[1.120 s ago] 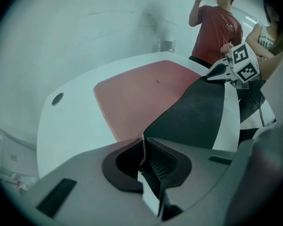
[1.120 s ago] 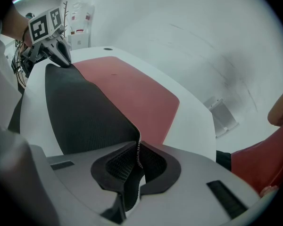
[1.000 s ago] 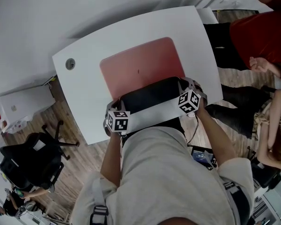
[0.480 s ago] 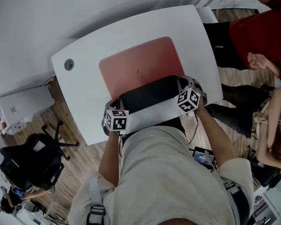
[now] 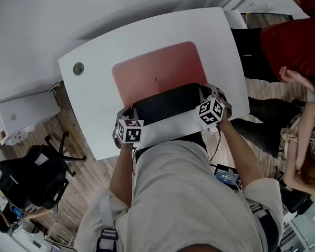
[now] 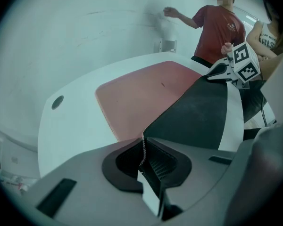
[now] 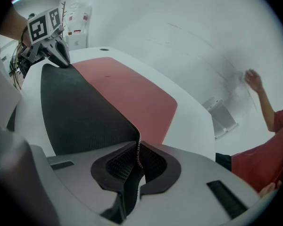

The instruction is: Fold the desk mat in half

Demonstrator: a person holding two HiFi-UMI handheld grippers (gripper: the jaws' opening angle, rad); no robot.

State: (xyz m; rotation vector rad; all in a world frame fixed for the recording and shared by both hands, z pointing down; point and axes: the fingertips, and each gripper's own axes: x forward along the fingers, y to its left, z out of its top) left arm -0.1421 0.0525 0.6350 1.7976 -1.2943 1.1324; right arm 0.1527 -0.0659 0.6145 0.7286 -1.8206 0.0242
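Note:
A pink desk mat with a black underside lies on the white table. Its near edge is lifted off the table, so the black side shows as a curved flap. My left gripper is shut on the mat's near left corner. My right gripper is shut on the near right corner. In the left gripper view the pink top stretches away and the right gripper holds the flap's far end. The right gripper view has the left gripper at top left.
A round cable hole sits near the table's far left corner. A black office chair stands on the wooden floor at left. A person in a red shirt and another person are beside the table's right edge.

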